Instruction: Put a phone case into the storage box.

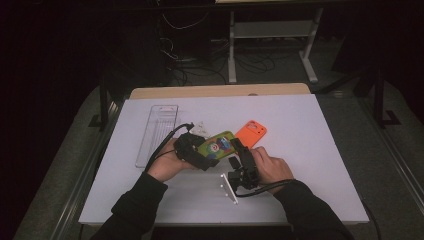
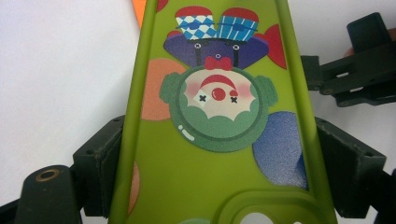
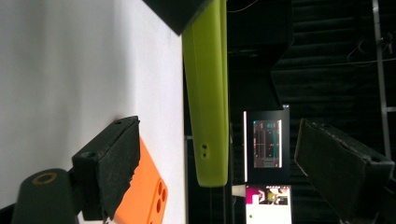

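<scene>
A green phone case printed with a clown figure is held just above the white table. My left gripper is shut on its near end; in the left gripper view both pads press on the long edges of the green case. My right gripper stands at the case's other end. In the right gripper view the green case is seen edge-on between the jaws of my right gripper. Neither of the right gripper's pads touches it, so this gripper is open.
An orange phone case lies flat just beyond the green one. A clear plastic tray lies at the left of the white table top. A few small white sticks lie near the front, under my right hand.
</scene>
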Tool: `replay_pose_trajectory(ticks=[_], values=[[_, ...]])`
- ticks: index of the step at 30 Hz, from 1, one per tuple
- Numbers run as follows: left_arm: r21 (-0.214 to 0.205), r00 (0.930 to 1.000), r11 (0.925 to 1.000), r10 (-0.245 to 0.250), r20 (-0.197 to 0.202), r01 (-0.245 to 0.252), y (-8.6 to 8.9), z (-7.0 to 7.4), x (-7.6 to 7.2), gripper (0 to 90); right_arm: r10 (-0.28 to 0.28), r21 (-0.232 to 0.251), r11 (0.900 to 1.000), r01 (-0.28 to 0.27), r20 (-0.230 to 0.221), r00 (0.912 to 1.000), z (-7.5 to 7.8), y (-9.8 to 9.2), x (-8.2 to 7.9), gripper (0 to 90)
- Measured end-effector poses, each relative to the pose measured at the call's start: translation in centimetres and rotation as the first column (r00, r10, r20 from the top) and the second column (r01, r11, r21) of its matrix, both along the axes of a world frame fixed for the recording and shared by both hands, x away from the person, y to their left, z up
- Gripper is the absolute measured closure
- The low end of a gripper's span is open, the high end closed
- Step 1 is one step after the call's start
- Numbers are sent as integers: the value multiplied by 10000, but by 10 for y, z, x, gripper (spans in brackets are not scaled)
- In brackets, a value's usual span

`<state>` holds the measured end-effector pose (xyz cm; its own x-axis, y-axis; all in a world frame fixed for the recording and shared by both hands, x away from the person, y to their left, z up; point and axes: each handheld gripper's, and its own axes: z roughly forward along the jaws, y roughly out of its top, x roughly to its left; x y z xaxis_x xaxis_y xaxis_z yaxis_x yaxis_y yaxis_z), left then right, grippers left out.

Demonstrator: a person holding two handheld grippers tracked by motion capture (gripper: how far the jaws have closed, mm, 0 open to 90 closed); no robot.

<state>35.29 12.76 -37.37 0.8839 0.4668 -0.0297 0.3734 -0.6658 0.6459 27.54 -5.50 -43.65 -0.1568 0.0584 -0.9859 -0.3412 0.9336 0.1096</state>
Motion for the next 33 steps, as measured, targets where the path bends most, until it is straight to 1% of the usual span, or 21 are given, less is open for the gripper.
replay_pose_trajectory(ticks=[2, 3, 4, 5, 6, 7, 8, 9, 11, 13, 14, 15, 18, 19, 22, 23, 24, 26, 27, 30, 33], values=[[-53, 10000, 10000, 2, -34, -3, 0, 0, 0, 153, 80, 131, 9999, -82, 108, 9999, -2, 2, 1, 163], [41, 10000, 9999, -94, -5, 94, 1, 1, 0, 153, 102, 46, 9999, -103, 195, 9998, -2, 3, 1, 178], [8, 10000, 10000, -74, -13, 74, 1, 1, 0, 153, 118, 19, 9999, -119, 196, 9997, -1, 5, 2, 194], [0, 10000, 10000, -60, 7, 60, 2, 1, 0, 153, 245, -60, 9997, -243, 281, 9993, -1, 7, 2, 222], [-7, 10000, 10000, -71, 1, 71, 2, 1, 0, 153, 245, -60, 9997, -243, 281, 9993, -1, 7, 2, 222], [12, 9999, 9999, -132, 8, 132, 2, 1, 0, 153, 219, -199, 9996, -215, 198, 9996, -1, 8, 1, 237], [-52, 10000, 10000, -77, 13, 77, 1, 1, 0, 153, 242, -309, 9992, -234, 268, 9993, -3, 10, 0, 291], [-33, 10000, 10000, -94, 28, 94, 1, 1, -1, 153, 242, -309, 9992, -234, 268, 9993, -3, 10, 0, 291], [-29, 9999, 9999, -114, 12, 114, 0, 1, -1, 153, 232, -321, 9992, -225, 240, 9994, -4, 13, 0, 341], [-95, 9999, 9999, -139, 35, 140, 0, 0, -1, 153, 264, -402, 9989, -253, 266, 9993, -5, 13, 0, 367], [-52, 9999, 9999, -142, 30, 142, 0, 0, -1, 153, 171, -397, 9991, -162, 216, 9996, -5, 13, 1, 415], [-33, 9999, 9999, -164, 19, 164, 0, 0, -1, 153, 171, -397, 9991, -162, 216, 9996, -5, 13, 1, 415], [106, 9996, 9995, -294, 42, 294, 0, 1, -1, 153, 127, -402, 9991, -115, 307, 9994, -4, 12, 1, 474], [-31, 9998, 9998, -199, 21, 199, -1, 0, -2, 153, 119, -397, 9992, -105, 355, 9993, -3, 12, 1, 490], [13, 9997, 9997, -227, 58, 227, -1, 0, -2, 153, 217, -381, 9991, -202, 408, 9989, -3, 12, 0, 544], [-58, 9997, 9997, -221, 85, 221, -2, -1, -2, 152, 247, -381, 9990, -230, 456, 9987, -3, 12, -1, 557], [-5, 9997, 9997, -239, 93, 239, -2, 0, -2, 152, 308, -402, 9988, -289, 472, 9984, -4, 12, -2, 574], [28, 9997, 9997, -227, 71, 227, -2, 0, -3, 153, 408, -470, 9981, -388, 421, 9983, -4, 13, -3, 618], [56, 9996, 9996, -264, 130, 263, -2, 0, -2, 153, 479, -564, 9974, -455, 403, 9980, -4, 13, -3, 649], [15, 9994, 9995, -321, 88, 321, -2, 1, -3, 153, 466, -476, 9979, -444, 460, 9979, -5, 13, -3, 670], [-14, 9994, 9994, -342, 82, 342, -2, 1, -2, 153, 512, -567, 9972, -494, 304, 9982, -4, 13, -3, 699]])
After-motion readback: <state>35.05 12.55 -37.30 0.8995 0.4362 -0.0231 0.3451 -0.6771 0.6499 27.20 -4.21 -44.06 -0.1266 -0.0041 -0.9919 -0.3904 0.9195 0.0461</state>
